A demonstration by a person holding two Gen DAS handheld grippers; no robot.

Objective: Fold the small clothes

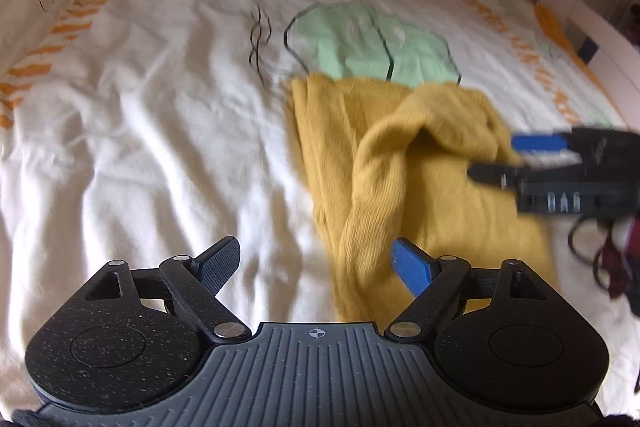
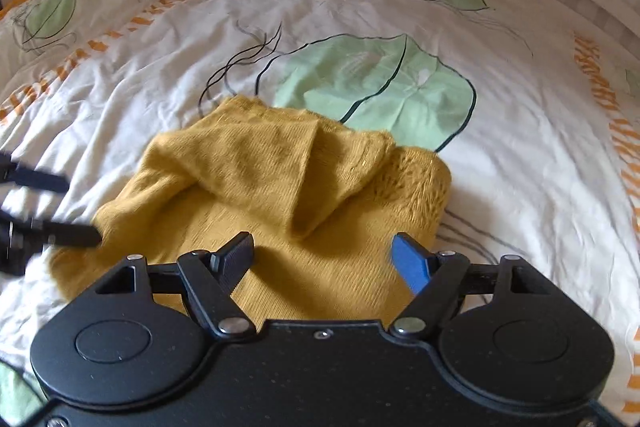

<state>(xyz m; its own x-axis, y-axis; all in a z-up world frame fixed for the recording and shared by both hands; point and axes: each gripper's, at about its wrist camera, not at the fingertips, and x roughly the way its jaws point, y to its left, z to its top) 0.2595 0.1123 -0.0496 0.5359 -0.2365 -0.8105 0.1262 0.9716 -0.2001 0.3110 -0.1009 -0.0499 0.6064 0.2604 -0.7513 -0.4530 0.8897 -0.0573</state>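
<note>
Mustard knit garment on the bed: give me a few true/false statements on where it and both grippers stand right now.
1. The mustard knit garment lies on a white duvet printed with green leaves. True.
2. The right gripper is shut on the garment. False: its jaws are spread, with nothing between them.
3. The left gripper has its jaws open. True.
4. The garment lies spread out flat. False: one part is folded over the rest.
5. The garment wholly hides the large green leaf. False: it covers only the leaf's near edge.
</note>
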